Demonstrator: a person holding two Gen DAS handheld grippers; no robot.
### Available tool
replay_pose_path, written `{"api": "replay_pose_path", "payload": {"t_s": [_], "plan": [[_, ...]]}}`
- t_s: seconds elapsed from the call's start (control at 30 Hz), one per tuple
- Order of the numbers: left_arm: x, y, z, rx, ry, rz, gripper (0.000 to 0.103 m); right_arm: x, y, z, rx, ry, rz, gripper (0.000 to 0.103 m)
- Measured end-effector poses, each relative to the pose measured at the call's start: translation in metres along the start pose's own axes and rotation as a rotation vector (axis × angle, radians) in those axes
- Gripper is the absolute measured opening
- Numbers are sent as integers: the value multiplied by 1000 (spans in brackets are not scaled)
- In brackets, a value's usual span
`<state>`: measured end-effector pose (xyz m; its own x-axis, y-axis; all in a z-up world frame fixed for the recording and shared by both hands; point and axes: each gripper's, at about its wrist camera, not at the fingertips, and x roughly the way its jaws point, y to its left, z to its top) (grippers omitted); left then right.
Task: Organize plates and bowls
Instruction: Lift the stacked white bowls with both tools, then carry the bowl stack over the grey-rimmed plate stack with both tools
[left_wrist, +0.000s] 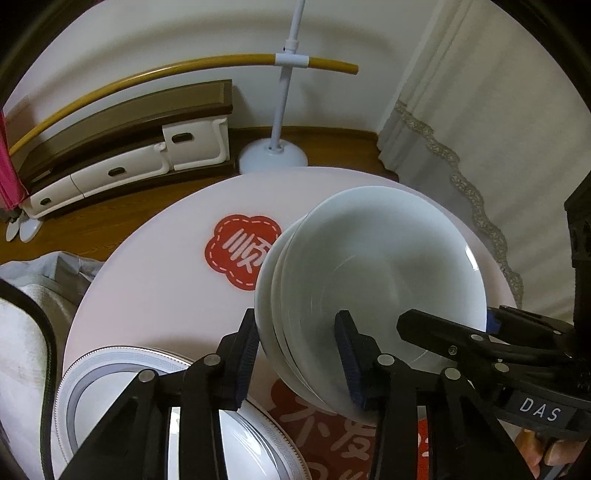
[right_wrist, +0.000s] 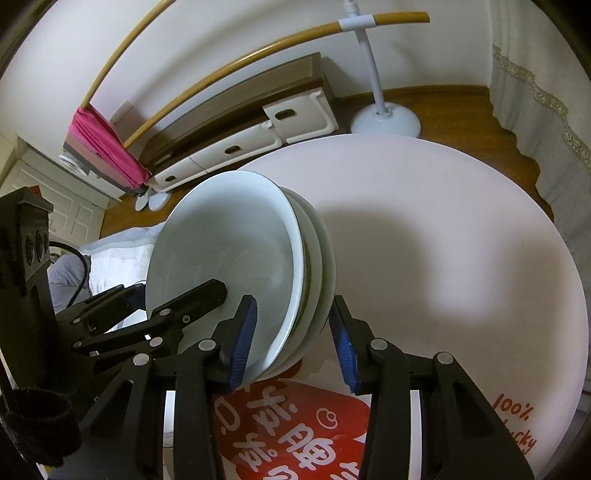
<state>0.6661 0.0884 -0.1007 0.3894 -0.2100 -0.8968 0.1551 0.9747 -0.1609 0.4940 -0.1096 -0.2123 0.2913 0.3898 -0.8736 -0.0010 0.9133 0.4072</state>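
**Stacked white bowls clamped at both rims**

The stack of white bowls (left_wrist: 369, 280) sits above the middle of the round table (left_wrist: 155, 295), tilted, three or so nested shells with their rims fanned slightly apart. They look like glazed ceramic: stiff, smooth, glossy, probably heavy as a set and likely to chip or slide against one another. The rim is the only real purchase, and both sides are taken. The left hand-held gripper (left_wrist: 299, 365) is clamped across the near rim, one ribbed pad inside the top bowl, the other against the outer wall. The right hand-held gripper (right_wrist: 291, 343) straddles the opposite rim the same way, its blue pads seeming to press on the stack. Keeping the stack level would, I judge, stop the inner bowls slipping.

Beside it lies a patterned plate (left_wrist: 122, 373) with a grey Greek-key border, on the table's pale, matte top with its red printed decals (left_wrist: 240, 254).
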Motion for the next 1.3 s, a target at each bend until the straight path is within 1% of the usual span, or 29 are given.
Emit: {"api": "replay_pose_path", "payload": {"t_s": [0.4, 0.6, 0.8, 0.93, 1.07, 1.3], "plan": [[-7, -8, -3, 1, -6, 19, 36, 0, 1, -2, 7, -1, -7, 36], [-11, -13, -6, 12, -7, 29, 35, -2, 0, -4, 7, 0, -15, 31], [-17, -17, -10, 15, -10, 37, 32, -4, -5, -8, 11, 0, -9, 27], [-20, -18, -12, 13, -14, 42, 29, -5, -8, -11, 20, 2, -4, 22], [-21, -18, -17, 18, -21, 46, 29, -6, -9, -15, 20, 3, 0, 22], [-18, -9, -21, 11, -34, 6, 29, -7, -6, -19, 12, -9, 4, 22]]}}
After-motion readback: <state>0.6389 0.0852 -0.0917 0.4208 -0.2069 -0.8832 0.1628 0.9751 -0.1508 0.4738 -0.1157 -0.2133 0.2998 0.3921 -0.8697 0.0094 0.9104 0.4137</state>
